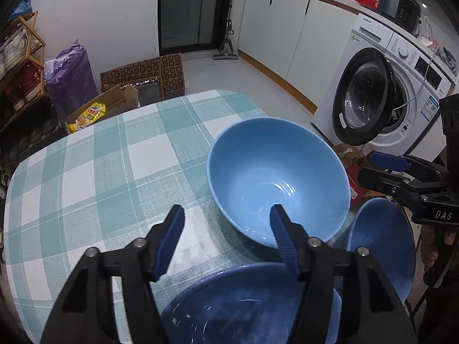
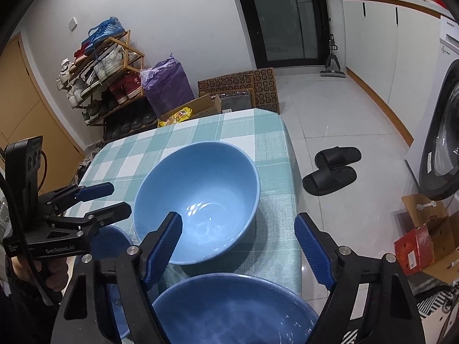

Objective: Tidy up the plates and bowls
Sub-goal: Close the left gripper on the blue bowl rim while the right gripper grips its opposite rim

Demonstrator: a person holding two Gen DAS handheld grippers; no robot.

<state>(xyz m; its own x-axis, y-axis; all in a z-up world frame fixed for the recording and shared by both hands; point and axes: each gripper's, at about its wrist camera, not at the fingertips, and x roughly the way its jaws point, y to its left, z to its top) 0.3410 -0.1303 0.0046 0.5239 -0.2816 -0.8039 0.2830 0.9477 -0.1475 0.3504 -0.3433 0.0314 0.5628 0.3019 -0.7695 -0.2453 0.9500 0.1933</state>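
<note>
Dark blue bowl (image 2: 229,309) nearest, both tongs (left (image 1: 226,239), right (image 2: 238,243)) parted, empty, light bowl (image 2: 198,200) ahead.

- A small table (image 2: 269,149) under a teal and white checked cloth stands on a pale tiled floor (image 2: 338,109).
- Plain white walls (image 2: 172,14) meet at a dark glass door (image 2: 287,17) with a black frame.
- A wooden shoe rack (image 2: 106,80) crowded with shoes stands by the left wall, with a purple bag (image 2: 167,86) just beside it.
- Patterned brown cardboard boxes (image 2: 258,86) lean near the door.
- White cabinets (image 1: 287,28) run along the right wall, next to a white washing machine (image 1: 387,86) whose round door hangs open.
- Black slippers (image 2: 332,172) lie on the floor beside the table.
</note>
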